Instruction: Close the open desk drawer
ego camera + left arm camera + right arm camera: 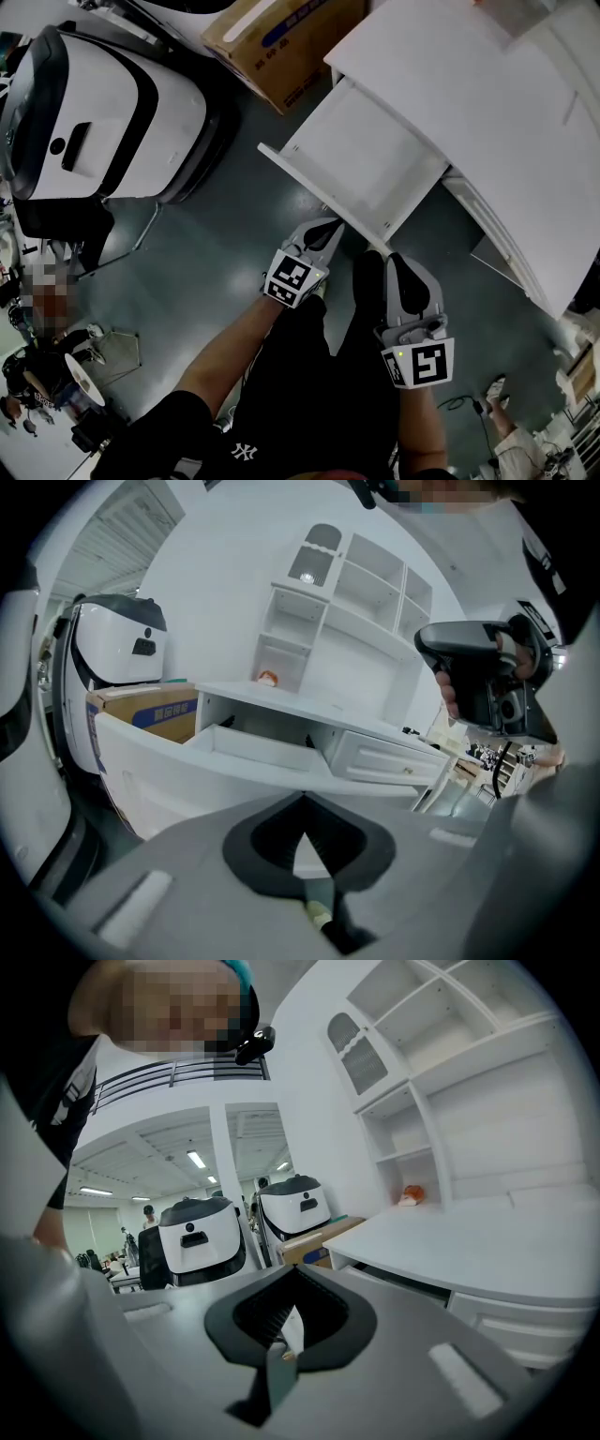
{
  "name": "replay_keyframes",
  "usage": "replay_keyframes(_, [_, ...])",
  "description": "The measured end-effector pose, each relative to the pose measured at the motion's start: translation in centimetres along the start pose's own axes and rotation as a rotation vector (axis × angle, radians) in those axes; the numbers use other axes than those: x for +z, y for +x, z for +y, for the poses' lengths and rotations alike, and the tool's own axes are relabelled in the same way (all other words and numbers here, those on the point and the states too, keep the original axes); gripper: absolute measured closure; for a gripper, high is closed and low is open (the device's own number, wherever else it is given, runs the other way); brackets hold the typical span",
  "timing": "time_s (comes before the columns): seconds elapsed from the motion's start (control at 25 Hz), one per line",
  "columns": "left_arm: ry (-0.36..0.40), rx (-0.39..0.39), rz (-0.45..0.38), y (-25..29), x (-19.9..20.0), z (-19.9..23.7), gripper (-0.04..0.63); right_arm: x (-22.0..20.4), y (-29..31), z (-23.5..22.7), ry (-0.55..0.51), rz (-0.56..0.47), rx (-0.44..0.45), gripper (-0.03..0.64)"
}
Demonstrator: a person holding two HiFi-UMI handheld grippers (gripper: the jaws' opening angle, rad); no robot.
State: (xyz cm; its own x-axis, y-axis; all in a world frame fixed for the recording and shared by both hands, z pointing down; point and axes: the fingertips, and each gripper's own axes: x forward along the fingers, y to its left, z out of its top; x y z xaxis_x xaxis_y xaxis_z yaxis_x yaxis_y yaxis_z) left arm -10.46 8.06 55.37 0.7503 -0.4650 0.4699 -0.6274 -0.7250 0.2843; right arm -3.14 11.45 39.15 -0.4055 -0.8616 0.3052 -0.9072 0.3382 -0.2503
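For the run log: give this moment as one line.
drawer: open | left gripper: shut, empty, near drawer front | right gripper: shut, empty

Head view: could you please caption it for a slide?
Both shut, left gripper and right gripper near the open white drawer.
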Motion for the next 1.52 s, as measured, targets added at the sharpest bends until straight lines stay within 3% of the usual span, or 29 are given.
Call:
replay_keyframes(1.0, [-0.006,0.001,0.005,8.0,4.0,0.7,0.594,1.8,0.7,-9.4,0.009,-0.002,-0.086,0.594])
replay_keyframes(1.52, [-0.009,0.011,-0.032,13.1,7.1,1.4,0.594,1.3,3.3,-13.5,-0.002,0.007,-0.068,0.594])
